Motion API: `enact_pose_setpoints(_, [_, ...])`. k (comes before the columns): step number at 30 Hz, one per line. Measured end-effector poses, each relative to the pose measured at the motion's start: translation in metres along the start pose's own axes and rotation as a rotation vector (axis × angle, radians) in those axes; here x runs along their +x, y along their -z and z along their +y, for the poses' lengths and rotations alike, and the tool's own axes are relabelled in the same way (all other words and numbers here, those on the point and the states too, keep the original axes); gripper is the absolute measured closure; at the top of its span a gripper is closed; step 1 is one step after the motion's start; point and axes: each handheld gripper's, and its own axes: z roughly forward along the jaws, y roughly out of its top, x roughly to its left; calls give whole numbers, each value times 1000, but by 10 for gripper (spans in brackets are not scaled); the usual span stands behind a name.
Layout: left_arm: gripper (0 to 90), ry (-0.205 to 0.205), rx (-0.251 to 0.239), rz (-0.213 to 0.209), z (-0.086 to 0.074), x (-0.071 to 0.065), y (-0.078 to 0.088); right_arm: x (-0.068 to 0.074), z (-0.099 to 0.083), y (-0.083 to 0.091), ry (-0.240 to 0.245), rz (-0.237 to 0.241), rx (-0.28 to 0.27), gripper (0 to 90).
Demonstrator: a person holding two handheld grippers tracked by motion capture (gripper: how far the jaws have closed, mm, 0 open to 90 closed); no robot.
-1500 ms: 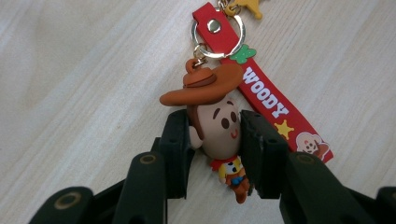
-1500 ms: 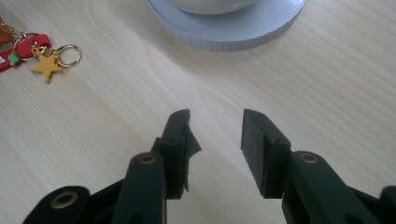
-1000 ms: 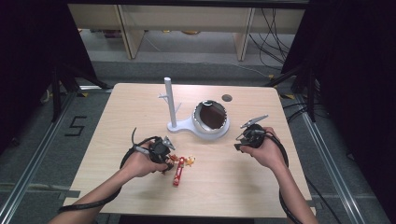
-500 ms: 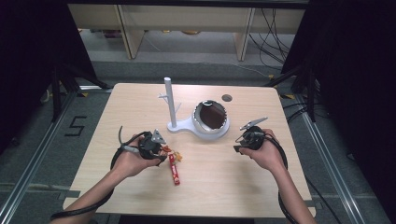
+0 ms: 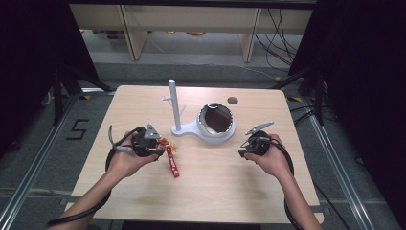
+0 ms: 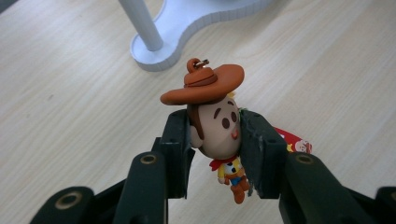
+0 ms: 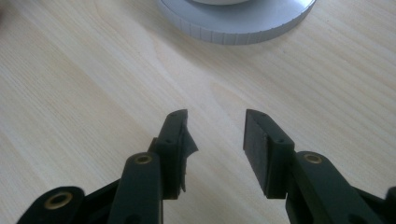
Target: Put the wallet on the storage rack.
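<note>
A small cowboy keychain figure (image 6: 215, 122) with a brown hat and a metal ring on top is clamped by its head in my left gripper (image 6: 215, 140). From above, the left gripper (image 5: 154, 144) sits left of centre with the figure (image 5: 164, 142) at its tip. A red strap (image 5: 172, 160) trails from the figure onto the table. A white stand (image 5: 175, 108) with an upright post and side pegs rises just beyond. My right gripper (image 7: 215, 140) is open and empty over bare wood; from above the right gripper (image 5: 245, 149) is at the right.
The stand's white base (image 5: 191, 129) joins a round ring holding a dark mirror (image 5: 216, 120); the ring's grey edge (image 7: 233, 23) is ahead of the right gripper. A small dark disc (image 5: 232, 100) lies at the back. The table's front edge (image 5: 191, 221) is near.
My left gripper has moved left and up a little with the figure, pulling the red strap along. The right gripper has stayed put.
</note>
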Motion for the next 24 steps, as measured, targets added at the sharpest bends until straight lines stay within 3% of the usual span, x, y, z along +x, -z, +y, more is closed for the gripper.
enact_pose_setpoints(3, [637, -9, 7, 9, 1, 5, 3, 0, -1, -1, 5, -4, -12, 605])
enact_pose_setpoints(12, [637, 5, -38, 41, 5, 17, 13, -1, -4, -3, 17, -2, -33, 604])
enact_pose_setpoints(13, [636, 30, -53, 50, 6, 18, 15, 1, -5, -1, -5, -1, -23, 603])
enact_pose_setpoints(16, [636, 20, -54, 53, 8, 20, 16, 1, -5, -1, 3, -4, -26, 603])
enact_pose_setpoints(19, [636, 44, -57, 61, 10, 23, 20, 1, -6, -2, -2, -5, -28, 602])
enact_pose_setpoints(20, [636, 29, -64, 65, 11, 25, 21, 2, -6, -2, -10, -4, -29, 602])
enact_pose_setpoints(21, [636, 45, -64, 69, 11, 27, 24, 1, -6, -2, -1, -6, -36, 602])
enact_pose_setpoints(24, [636, 32, -86, 77, 13, 31, 26, 1, -7, -2, -5, -4, -33, 602])
